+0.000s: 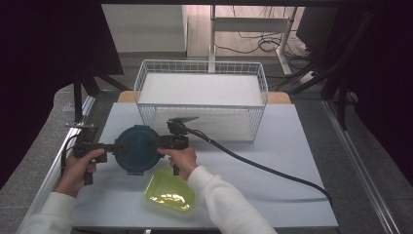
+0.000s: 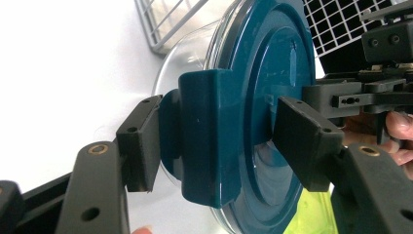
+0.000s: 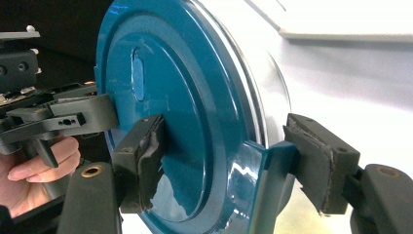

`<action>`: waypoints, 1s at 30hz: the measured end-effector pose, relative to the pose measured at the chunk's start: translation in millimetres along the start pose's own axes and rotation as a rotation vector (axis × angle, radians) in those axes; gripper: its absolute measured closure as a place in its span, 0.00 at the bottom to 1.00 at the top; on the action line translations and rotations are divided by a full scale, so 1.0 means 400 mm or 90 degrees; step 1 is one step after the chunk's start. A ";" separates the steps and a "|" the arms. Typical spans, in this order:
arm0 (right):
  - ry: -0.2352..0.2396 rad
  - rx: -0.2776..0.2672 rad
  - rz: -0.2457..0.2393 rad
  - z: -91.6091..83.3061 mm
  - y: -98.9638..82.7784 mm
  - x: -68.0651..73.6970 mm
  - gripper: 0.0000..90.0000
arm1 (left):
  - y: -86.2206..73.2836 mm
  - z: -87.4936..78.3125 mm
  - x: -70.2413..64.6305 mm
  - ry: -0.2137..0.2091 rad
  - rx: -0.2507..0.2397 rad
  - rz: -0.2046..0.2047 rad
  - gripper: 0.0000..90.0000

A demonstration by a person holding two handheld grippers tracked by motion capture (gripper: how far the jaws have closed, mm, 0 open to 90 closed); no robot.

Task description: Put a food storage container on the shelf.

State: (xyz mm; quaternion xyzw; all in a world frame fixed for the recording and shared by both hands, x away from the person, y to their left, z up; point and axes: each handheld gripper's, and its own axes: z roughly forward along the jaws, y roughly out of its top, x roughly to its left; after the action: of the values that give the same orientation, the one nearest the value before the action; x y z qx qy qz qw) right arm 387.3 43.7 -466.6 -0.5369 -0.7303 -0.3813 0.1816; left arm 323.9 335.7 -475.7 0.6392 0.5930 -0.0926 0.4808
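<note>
Round glass container with a teal lid [image 1: 137,148] is held up off the grey table [image 1: 272,161], between both grippers, in front of the white wire basket [image 1: 202,97]. Left gripper [image 2: 214,146] is clamped on the lid's side clip, one pad on the lid's face and one behind the clip. Right gripper [image 3: 229,161] grips the opposite edge the same way, pads apparently pressing lid and glass. A yellow-green container [image 1: 170,191] lies on the table just below, near the right hand [image 1: 181,157].
</note>
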 end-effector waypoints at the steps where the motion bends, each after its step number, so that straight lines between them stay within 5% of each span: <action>1: 0.000 -0.002 -0.002 -0.006 0.001 0.003 0.35 | 0.003 -0.003 -0.007 0.000 0.000 0.003 0.42; 17: -0.013 -0.044 -0.046 -0.155 0.009 0.069 0.35 | 0.030 -0.031 -0.139 -0.022 -0.019 0.044 0.43; 30: -0.041 -0.059 -0.053 -0.254 -0.018 0.048 0.35 | 0.019 0.026 -0.213 -0.048 0.000 0.053 0.43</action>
State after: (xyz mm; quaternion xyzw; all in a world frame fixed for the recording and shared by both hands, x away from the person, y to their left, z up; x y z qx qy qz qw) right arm 359.2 -21.2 -390.8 -0.5257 -0.7391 -0.4047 0.1165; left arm 311.2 272.4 -418.7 0.6596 0.5472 -0.0963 0.5062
